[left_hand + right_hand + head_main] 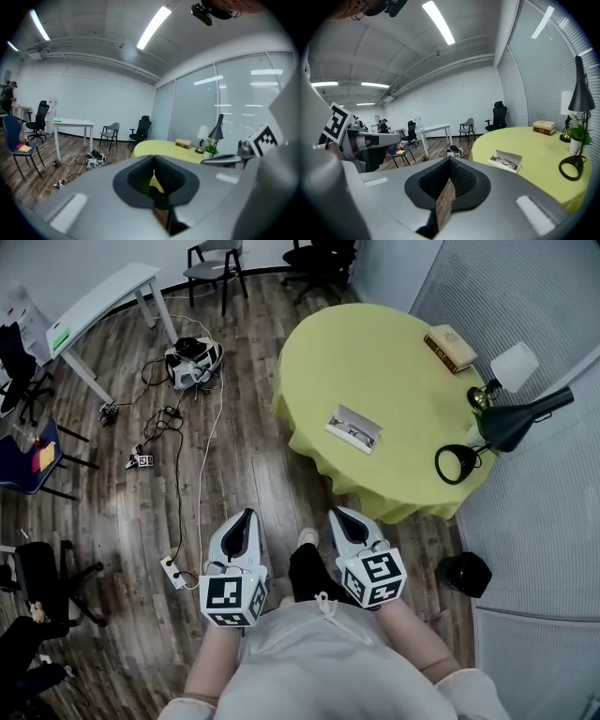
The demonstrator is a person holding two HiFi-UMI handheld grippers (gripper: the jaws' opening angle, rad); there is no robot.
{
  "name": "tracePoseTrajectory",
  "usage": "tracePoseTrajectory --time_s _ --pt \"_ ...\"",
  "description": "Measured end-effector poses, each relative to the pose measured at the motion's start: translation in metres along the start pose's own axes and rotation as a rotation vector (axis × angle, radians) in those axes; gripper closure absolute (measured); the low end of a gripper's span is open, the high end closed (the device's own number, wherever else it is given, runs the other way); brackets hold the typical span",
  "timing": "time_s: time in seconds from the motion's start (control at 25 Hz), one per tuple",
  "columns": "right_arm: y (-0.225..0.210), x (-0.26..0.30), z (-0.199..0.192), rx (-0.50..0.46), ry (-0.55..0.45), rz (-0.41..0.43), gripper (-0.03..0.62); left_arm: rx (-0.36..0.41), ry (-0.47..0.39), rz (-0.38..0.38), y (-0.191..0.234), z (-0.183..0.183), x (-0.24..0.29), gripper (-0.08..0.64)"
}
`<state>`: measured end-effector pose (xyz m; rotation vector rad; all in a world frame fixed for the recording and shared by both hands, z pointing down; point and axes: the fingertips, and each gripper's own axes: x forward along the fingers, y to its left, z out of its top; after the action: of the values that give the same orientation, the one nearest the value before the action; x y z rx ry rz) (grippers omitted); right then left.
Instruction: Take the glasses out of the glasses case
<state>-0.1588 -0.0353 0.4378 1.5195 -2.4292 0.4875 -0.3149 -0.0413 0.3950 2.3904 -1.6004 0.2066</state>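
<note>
An open white glasses case (353, 428) lies on the round table with the yellow-green cloth (375, 362), and dark glasses (352, 430) rest inside it. In the right gripper view the case (505, 161) is ahead and to the right, far from the jaws. Both grippers are held low in front of the person, above the wooden floor and short of the table's near edge. My left gripper (247, 513) (153, 159) is shut with nothing in it. My right gripper (337, 512) (450, 161) is likewise shut and empty. The left gripper view does not show the case.
On the table's far side are a book (450, 347), a white lamp (511, 368) and a black desk lamp (506, 427). Cables, a bag (192, 362) and a power strip (173, 571) lie on the floor to the left. A black bin (467, 573) stands by the blinds.
</note>
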Motion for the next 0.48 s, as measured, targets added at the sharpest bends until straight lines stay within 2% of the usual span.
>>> tracePoseTrajectory --time_s 0.28,0.48 --pt "-0.083 0.07 0.04 0.013 -0.017 -0.004 0.592 0.024 0.025 -0.033 -0.004 0.027 0.118 0.554" --pt "-0.142 0.108 0.057 0.014 -0.017 -0.057 0.592 0.062 0.045 -0.116 -0.021 0.041 0.203 0.552"
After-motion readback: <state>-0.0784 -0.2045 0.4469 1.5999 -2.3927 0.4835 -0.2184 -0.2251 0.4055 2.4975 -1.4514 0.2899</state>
